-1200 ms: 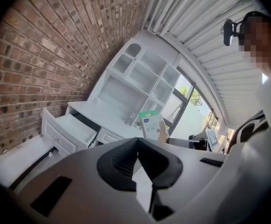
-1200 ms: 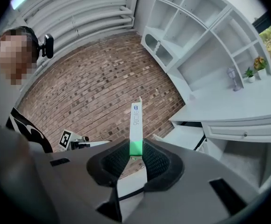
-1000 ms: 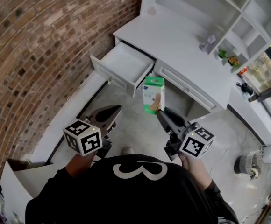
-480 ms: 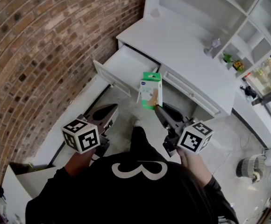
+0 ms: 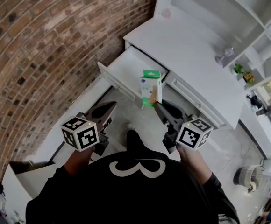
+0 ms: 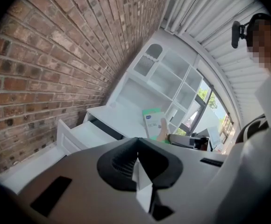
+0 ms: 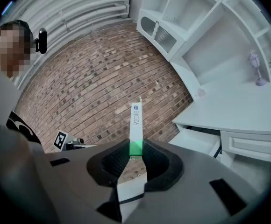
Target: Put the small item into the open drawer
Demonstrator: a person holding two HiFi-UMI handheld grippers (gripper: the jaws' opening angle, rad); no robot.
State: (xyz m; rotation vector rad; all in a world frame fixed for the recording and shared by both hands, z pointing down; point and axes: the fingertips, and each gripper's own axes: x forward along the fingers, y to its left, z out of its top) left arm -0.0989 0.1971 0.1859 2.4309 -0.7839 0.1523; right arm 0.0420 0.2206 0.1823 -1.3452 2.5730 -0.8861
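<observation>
A small white and green box (image 5: 151, 88) is clamped by its lower end in my right gripper (image 5: 158, 105), which is shut on it. In the right gripper view the box (image 7: 135, 127) stands upright and edge-on between the jaws. The box hangs in the air just in front of the open white drawer (image 5: 126, 71), over its front right corner. My left gripper (image 5: 108, 109) is shut and holds nothing; it is low at the left, short of the drawer. The left gripper view shows the drawer (image 6: 86, 134) and the box (image 6: 154, 124) ahead.
The drawer belongs to a white desk (image 5: 191, 50) with shelves (image 5: 247, 27) above it; a small lamp (image 5: 223, 56) stands on the top. A brick wall (image 5: 42, 55) runs along the left. A shut drawer (image 5: 198, 101) lies right of the open one.
The right gripper has carried the box forward, from in front of the desk to the open drawer's front edge. The person has stepped nearer the desk. The left gripper stays low and shut.
</observation>
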